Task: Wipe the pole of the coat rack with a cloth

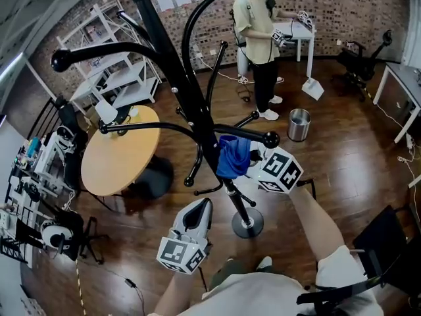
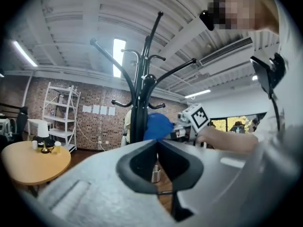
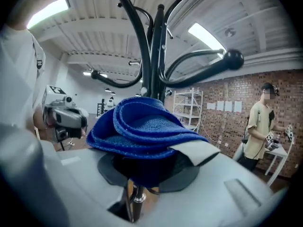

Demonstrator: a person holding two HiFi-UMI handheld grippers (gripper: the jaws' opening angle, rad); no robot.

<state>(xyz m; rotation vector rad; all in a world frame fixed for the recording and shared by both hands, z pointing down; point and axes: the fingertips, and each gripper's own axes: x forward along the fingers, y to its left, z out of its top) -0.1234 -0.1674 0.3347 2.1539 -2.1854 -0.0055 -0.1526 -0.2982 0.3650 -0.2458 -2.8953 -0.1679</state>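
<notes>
Right gripper presses its clamped blue cloth to the pole for wiping. Left gripper, below the cloth, idles, jaws pinched together on nothing.

A lab: brick wall, white shelving, desks, equipment rack.

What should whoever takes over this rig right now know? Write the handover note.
Right gripper: shut on the blue cloth, which is pressed against the lower part of the coat rack's pole.
Left gripper: shut, empty, held low beside the pole and not touching it.
Done: the cloth is on the pole. How much is already wiped cannot be told.
Left: run the cloth along the pole, down towards the base and up between the hooks.
</notes>
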